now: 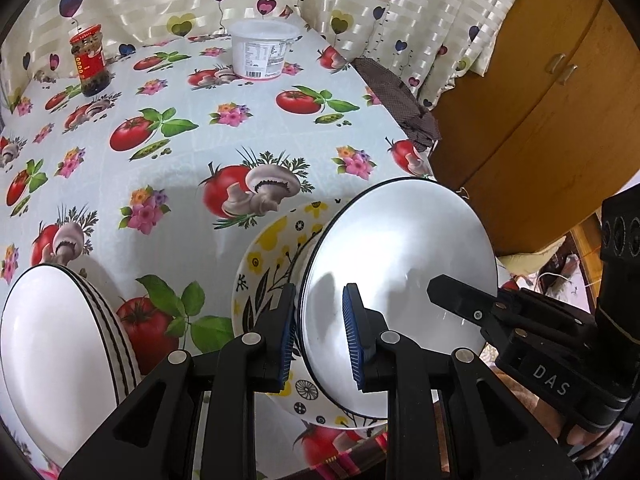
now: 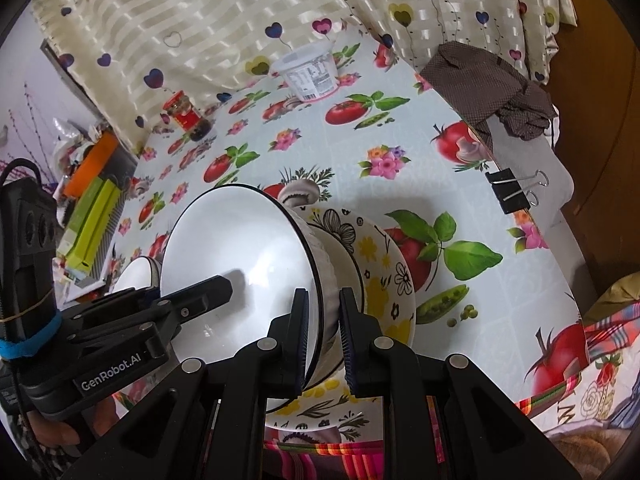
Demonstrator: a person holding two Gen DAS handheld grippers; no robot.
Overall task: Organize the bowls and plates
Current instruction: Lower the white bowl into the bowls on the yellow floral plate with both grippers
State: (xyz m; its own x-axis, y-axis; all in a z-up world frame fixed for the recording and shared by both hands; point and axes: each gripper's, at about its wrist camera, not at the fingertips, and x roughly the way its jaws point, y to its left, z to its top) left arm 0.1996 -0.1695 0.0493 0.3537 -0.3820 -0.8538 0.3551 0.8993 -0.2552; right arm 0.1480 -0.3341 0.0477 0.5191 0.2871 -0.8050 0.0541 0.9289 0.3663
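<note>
Striped bowl (image 1: 60, 360) cut by frame edge; tub label (image 1: 262, 56) unreadable.

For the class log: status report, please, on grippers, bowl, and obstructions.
Both hand-held grippers, left and right, shut on white bowl rim. Bowl over flowered bowl. Second white bowl aside; nothing in the way.

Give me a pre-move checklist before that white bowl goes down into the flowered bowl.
1. Right gripper clamped on white bowl rim: ok.
2. Left gripper on the opposite rim, pads against the wall: ok.
3. White bowl over the yellow-flowered bowl: ok, though tilted in these views.
4. Flowered bowl fully on the table: cannot tell; it sits near the front edge.
5. Striped bowl apart from the flowered bowl: ok.
6. Jar and plastic tub far back, out of the way: ok.
</note>
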